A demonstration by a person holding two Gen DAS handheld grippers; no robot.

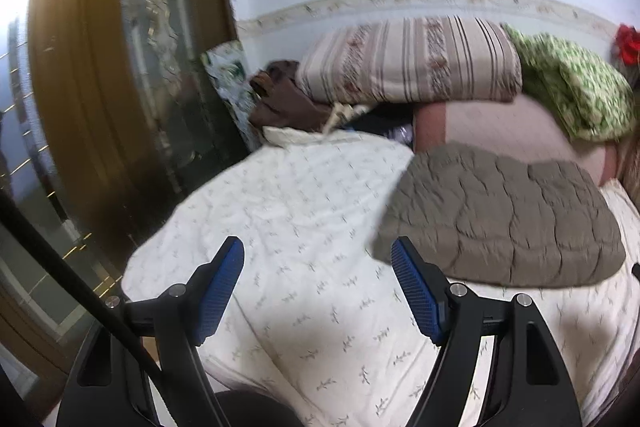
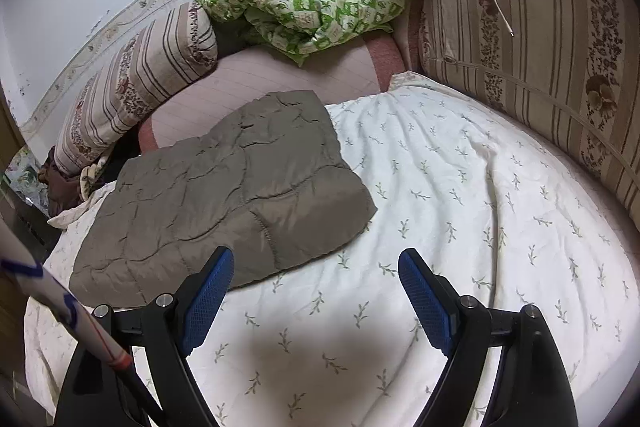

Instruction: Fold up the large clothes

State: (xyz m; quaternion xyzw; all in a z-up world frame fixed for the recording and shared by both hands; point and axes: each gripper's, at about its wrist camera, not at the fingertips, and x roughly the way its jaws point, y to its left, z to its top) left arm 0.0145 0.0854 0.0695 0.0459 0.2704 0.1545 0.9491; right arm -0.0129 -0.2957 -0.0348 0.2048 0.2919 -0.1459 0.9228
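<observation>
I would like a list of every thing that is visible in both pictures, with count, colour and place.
quilted garment: 1, grey-brown, folded flat on the white sheet
sheet: 1, white with small leaf print, covering the bed
striped bolsters: 2, beige with floral bands, along the wall and at the right
green blanket: 1, green and white, crumpled by the wall
wooden door: 1, brown, at the left
left gripper: 1, black with blue pads, open
right gripper: 1, same, open

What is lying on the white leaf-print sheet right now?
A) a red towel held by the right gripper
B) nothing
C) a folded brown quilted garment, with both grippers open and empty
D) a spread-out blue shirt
C: the brown quilted garment lies folded on the sheet; left gripper and right gripper hold nothing.
</observation>
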